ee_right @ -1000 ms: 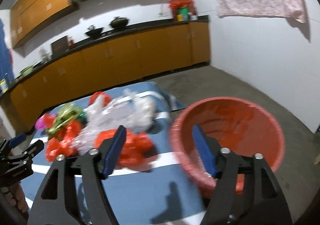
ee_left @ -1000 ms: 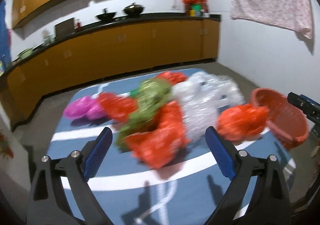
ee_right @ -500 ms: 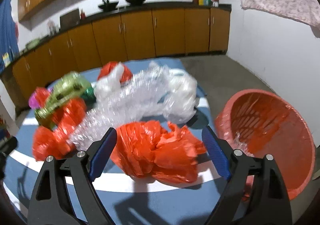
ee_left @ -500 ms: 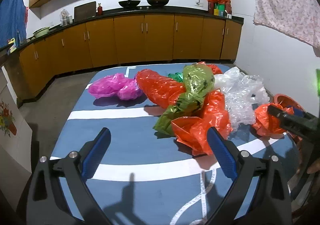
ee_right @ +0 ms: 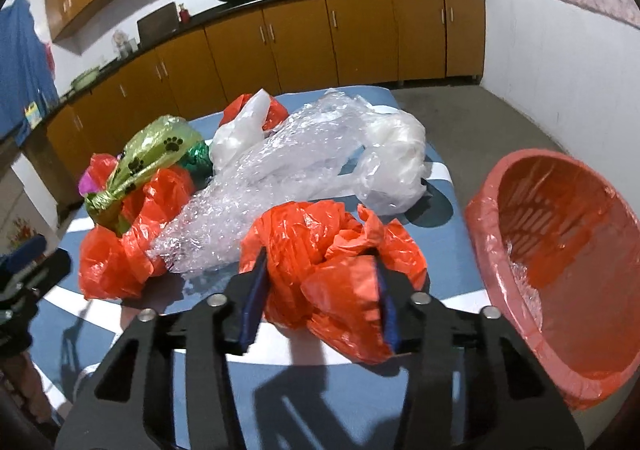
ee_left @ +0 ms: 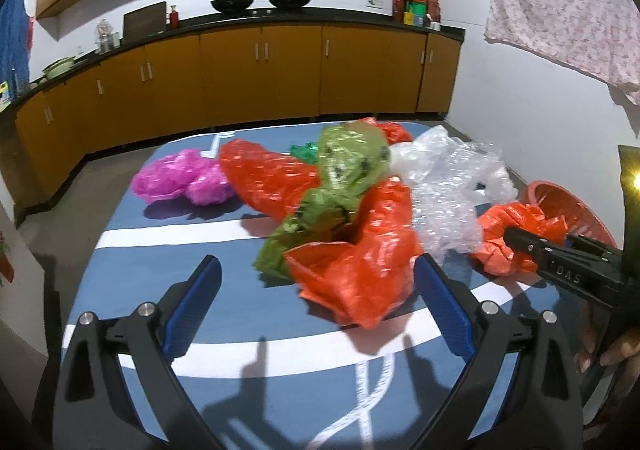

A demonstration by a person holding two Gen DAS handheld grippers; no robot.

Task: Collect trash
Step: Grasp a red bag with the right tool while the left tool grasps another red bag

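Crumpled plastic bags lie heaped on a blue table [ee_left: 172, 250]. My right gripper [ee_right: 320, 262] has its jaws closing, and both blue pads press into a small orange bag [ee_right: 320, 242] at the table's right end. In the left wrist view that same gripper [ee_left: 520, 240] bites into the orange bag [ee_left: 504, 222]. A red basket [ee_right: 560, 242] lined with thin plastic stands just right of the table. My left gripper [ee_left: 318, 266] is open above the table, just short of a larger orange bag [ee_left: 360, 262], with nothing between its fingers.
The pile also holds a green paw-print bag [ee_left: 348, 166], clear bubble wrap [ee_right: 280, 178], a white bag [ee_right: 396, 146], another orange bag [ee_left: 264, 178] and a pink bag [ee_left: 180, 182]. Kitchen cabinets [ee_left: 260, 82] run along the far wall. A person's hand [ee_left: 608, 346] shows at lower right.
My right gripper's jaws, wide around the small orange bag half a second ago, have closed onto it. My left gripper has come slightly lower and nearer the pile.
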